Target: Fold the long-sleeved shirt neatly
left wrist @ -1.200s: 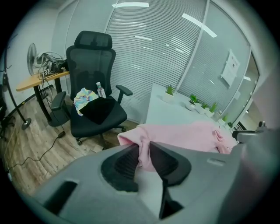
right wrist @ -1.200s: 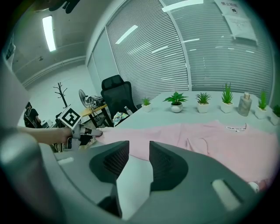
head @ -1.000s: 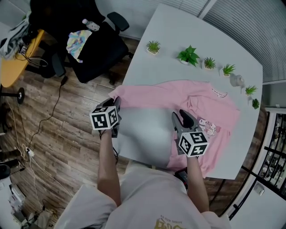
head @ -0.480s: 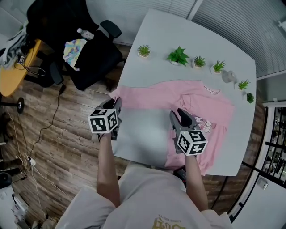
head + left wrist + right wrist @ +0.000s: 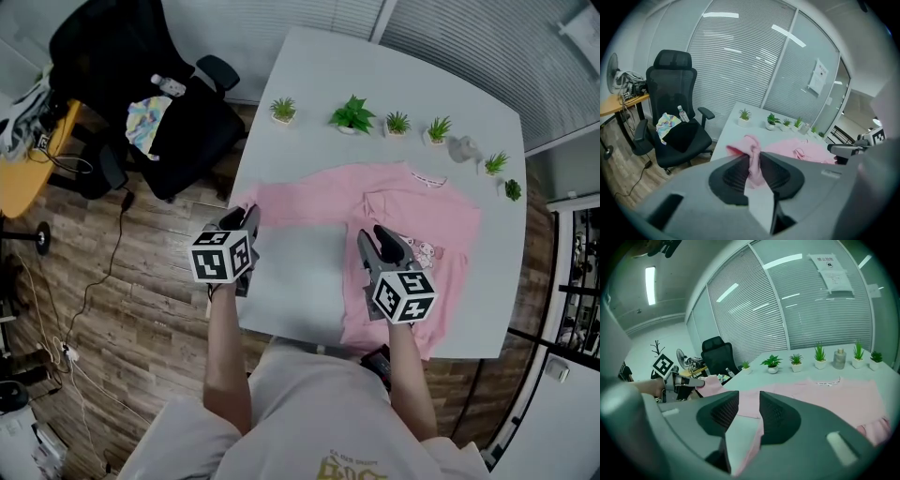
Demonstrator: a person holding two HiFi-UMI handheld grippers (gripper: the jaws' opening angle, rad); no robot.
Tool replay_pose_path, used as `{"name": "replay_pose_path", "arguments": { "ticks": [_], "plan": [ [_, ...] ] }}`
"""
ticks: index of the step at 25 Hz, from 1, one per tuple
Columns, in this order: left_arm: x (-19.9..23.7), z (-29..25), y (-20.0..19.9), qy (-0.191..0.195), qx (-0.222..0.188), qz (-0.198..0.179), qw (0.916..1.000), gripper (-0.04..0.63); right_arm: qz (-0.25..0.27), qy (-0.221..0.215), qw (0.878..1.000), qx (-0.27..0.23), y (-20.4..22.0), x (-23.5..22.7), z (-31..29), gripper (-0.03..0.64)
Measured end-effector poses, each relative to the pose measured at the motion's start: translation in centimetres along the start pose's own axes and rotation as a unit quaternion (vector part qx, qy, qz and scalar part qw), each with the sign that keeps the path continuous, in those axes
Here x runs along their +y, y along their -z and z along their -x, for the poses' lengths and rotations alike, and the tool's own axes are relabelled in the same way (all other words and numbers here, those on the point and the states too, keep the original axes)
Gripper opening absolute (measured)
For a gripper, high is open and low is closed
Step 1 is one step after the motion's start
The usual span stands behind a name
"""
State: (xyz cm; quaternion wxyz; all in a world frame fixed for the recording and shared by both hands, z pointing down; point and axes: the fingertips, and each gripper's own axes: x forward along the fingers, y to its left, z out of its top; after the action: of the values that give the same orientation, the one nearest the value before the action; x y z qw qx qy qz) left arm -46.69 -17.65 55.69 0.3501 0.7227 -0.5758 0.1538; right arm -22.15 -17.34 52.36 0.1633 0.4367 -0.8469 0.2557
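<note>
long-sleeved shirt point(image 5: 417, 202) spread on the white table point(image 5: 394, 89), one sleeve caught
left gripper point(image 5: 753, 158) is clamped on the bunched pink sleeve end point(image 5: 751, 143), which sticks out just past its tips. right gripper point(image 5: 749, 401) has its jaws apart, nothing pinched; the shirt's body lies ahead of and beneath it, its edge showing through the gap.

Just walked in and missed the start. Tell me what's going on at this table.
A person with a gripper in each hand is working on a pink long-sleeved shirt spread on the white table. The left gripper is shut on the end of one sleeve, at the table's left edge. The right gripper hangs over the shirt's body with its jaws apart, gripping nothing.
</note>
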Motion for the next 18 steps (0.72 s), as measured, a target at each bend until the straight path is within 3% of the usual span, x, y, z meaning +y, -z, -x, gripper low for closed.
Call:
{"name": "replay_pose_path", "arguments": {
  "ticks": [18],
  "plan": [
    [-8.7, 1.6, -2.7, 0.048, -0.03, -0.05, 0.9972, 0.078, -0.04, 0.056, 0.995, -0.065, -1.7, -5.3, 7.3, 0.15]
  ]
}}
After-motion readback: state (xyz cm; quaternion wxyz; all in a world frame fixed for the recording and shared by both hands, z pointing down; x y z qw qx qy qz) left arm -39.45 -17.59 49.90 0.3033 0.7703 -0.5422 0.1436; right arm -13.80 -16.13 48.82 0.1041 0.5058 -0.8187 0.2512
